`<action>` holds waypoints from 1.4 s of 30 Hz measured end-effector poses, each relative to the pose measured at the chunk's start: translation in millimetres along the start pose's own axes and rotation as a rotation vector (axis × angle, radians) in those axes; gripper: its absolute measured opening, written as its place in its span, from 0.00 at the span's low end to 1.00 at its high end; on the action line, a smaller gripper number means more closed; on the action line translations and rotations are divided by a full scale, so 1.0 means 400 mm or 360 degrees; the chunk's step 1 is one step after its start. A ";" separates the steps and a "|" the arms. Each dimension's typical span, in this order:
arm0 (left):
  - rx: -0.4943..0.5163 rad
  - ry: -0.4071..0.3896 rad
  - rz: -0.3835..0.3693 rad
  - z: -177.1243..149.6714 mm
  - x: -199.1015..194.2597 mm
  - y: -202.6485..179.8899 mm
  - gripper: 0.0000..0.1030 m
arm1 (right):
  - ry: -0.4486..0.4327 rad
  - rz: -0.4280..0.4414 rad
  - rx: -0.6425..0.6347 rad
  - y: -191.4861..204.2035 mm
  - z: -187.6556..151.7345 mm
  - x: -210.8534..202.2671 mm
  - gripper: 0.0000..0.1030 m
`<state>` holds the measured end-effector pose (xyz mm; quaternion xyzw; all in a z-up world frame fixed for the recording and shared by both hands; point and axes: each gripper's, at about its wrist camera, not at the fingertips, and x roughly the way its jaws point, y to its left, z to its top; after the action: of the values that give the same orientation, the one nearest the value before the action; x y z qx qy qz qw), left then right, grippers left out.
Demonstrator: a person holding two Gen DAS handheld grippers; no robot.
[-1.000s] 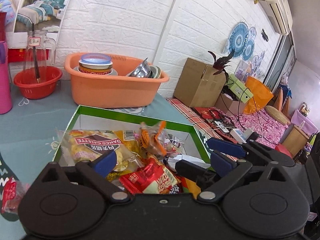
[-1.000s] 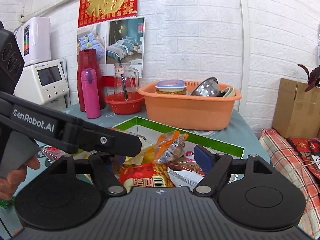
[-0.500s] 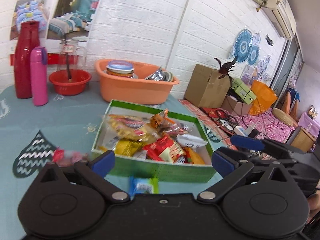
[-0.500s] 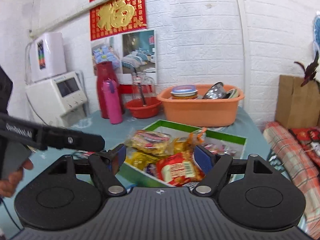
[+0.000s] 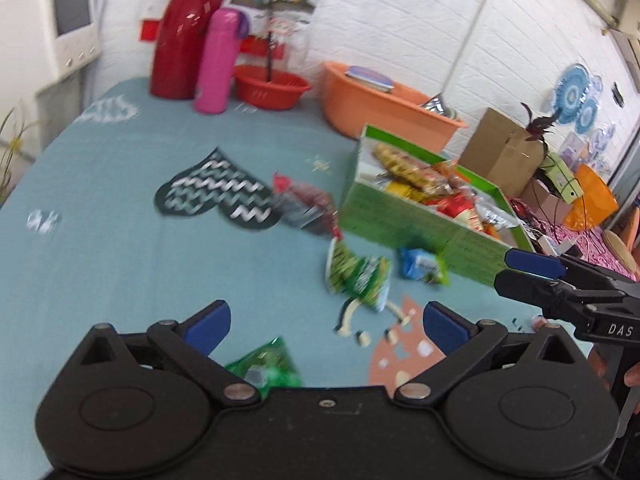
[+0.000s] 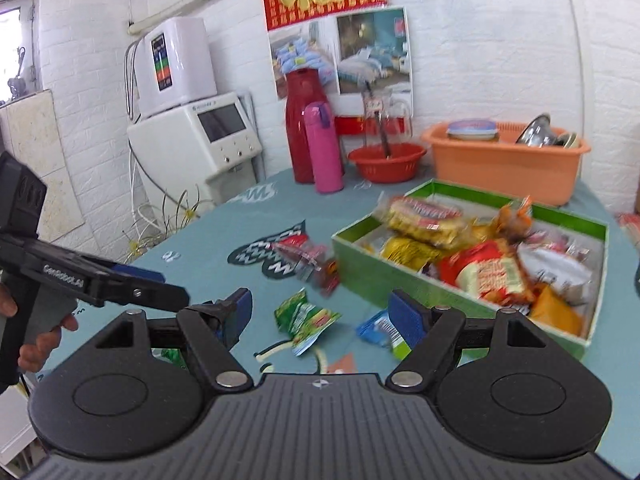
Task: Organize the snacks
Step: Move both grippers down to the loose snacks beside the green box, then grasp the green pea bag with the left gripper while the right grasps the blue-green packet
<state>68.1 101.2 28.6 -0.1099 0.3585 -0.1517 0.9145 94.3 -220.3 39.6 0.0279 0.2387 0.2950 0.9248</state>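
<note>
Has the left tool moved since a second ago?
Yes. The left tool has pulled back from over the green box, which now lies farther off to its right.

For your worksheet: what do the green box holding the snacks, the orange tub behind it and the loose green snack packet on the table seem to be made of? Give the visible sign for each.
Green box: probably cardboard, matte; thin, flat, straight walls with a pale inside.
Orange tub: likely moulded plastic, smooth with a slight sheen; rounded rim, one even colour.
Green snack packet: seemingly thin plastic film, glossy; crinkled, printed surface.
</note>
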 end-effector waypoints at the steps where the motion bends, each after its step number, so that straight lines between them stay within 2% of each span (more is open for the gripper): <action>1: -0.0022 0.0006 0.0002 -0.011 -0.002 0.013 1.00 | 0.0020 0.0021 0.0012 0.004 -0.004 0.011 1.00; 6: -0.0079 0.0050 -0.0022 -0.043 0.008 0.050 1.00 | 0.0090 0.0073 0.0028 0.030 -0.030 0.052 1.00; 13: 0.0000 0.0071 -0.0080 -0.057 0.031 0.042 1.00 | 0.0173 0.0065 0.0023 0.032 -0.046 0.100 1.00; 18: 0.0038 0.0078 -0.0112 -0.046 0.053 0.030 1.00 | 0.0182 0.0003 -0.0030 0.027 -0.047 0.127 1.00; 23: 0.0070 0.0070 -0.0180 -0.005 0.095 -0.003 1.00 | 0.0198 -0.0136 -0.0005 -0.017 -0.051 0.151 1.00; 28: 0.0124 0.0078 -0.0241 0.040 0.165 -0.055 1.00 | 0.0239 -0.0236 0.0055 -0.061 -0.062 0.174 1.00; 32: 0.0149 0.0099 -0.0222 0.075 0.232 -0.083 1.00 | 0.0249 -0.0305 0.0117 -0.081 -0.068 0.200 1.00; 37: 0.0157 0.0168 -0.0203 0.098 0.308 -0.085 1.00 | 0.0250 -0.0332 0.0211 -0.112 -0.073 0.232 1.00; 40: 0.0144 0.0223 -0.0203 0.092 0.334 -0.077 1.00 | 0.0231 -0.0299 0.0206 -0.113 -0.073 0.232 1.00; 41: 0.0145 0.0215 -0.0210 0.088 0.335 -0.074 1.00 | 0.0234 -0.0300 0.0191 -0.111 -0.074 0.233 0.97; 42: 0.0158 0.0212 -0.0200 0.086 0.333 -0.075 1.00 | 0.0229 -0.0310 0.0162 -0.108 -0.075 0.233 0.90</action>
<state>178.5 29.1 -20.3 -0.0764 0.4031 -0.2333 0.8816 169.9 -206.4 -35.0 0.0303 0.3209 0.1924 0.9269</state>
